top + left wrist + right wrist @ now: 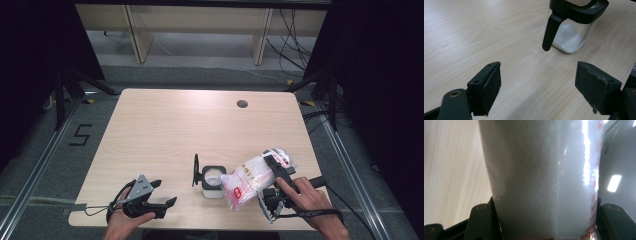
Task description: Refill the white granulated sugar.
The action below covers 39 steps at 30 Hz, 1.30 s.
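right tool (274, 176) clamped on bag of white grains (252, 176); bag's long axis slants down toward jar (213, 182), mouth just beside jar's open top | my left tool (161, 194) apart, idle left of jar

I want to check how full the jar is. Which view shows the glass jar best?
The left gripper view: the glass jar stands close, its white grains, black rim and hanging black flap clear. The high view shows it small, from above, beside the tilted bag.

Glossy plastic bag (250, 177), clear jar (213, 181), matt wood-grain table (165, 130).
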Available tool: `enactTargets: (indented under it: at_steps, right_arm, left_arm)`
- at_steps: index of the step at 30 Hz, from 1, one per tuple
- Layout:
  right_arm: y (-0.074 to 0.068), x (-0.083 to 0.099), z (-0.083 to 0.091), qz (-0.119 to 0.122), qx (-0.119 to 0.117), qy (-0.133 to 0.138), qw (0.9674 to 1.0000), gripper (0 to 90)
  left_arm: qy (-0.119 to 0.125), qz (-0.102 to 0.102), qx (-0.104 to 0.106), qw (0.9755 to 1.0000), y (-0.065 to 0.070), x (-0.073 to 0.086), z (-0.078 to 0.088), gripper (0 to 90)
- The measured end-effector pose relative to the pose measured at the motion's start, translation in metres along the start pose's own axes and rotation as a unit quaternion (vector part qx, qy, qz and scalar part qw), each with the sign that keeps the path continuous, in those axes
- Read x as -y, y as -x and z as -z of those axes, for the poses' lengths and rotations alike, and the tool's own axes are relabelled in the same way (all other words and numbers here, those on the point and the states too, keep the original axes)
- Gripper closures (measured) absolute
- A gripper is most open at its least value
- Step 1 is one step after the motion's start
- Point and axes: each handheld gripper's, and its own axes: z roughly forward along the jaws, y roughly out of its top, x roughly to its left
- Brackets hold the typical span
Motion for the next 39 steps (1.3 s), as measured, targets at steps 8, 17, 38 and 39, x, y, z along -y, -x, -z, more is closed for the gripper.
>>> enactTargets:
  at_steps: [8, 17, 38, 39]
  right_arm:
    - [-0.0005, -0.0025, 0.0012, 0.004, -0.007, -0.008, 0.9999, 40.8]
    - [-0.0002, -0.0034, 0.0029, 0.002, -0.004, -0.01, 0.9999, 40.8]
    - [0.0001, -0.0055, 0.003, 0.015, 0.007, 0.002, 0.9999, 40.9]
    - [0.0004, -0.0061, 0.0035, 0.019, 0.003, 0.001, 0.9998, 40.9]
  left_arm:
    - [0.0, 0.002, -0.003, 1.0, 0.0001, 0.0001, 0.0004, 20.2]
    - [0.001, 0.002, -0.008, 1.0, 0.0003, 0.0, 0.0015, 20.3]
    - [-0.006, 0.004, -0.017, 0.9998, 0.0035, 0.0004, 0.0026, 20.4]
    - [-0.006, 0.004, -0.017, 0.9998, 0.0035, 0.0004, 0.0026, 20.4]
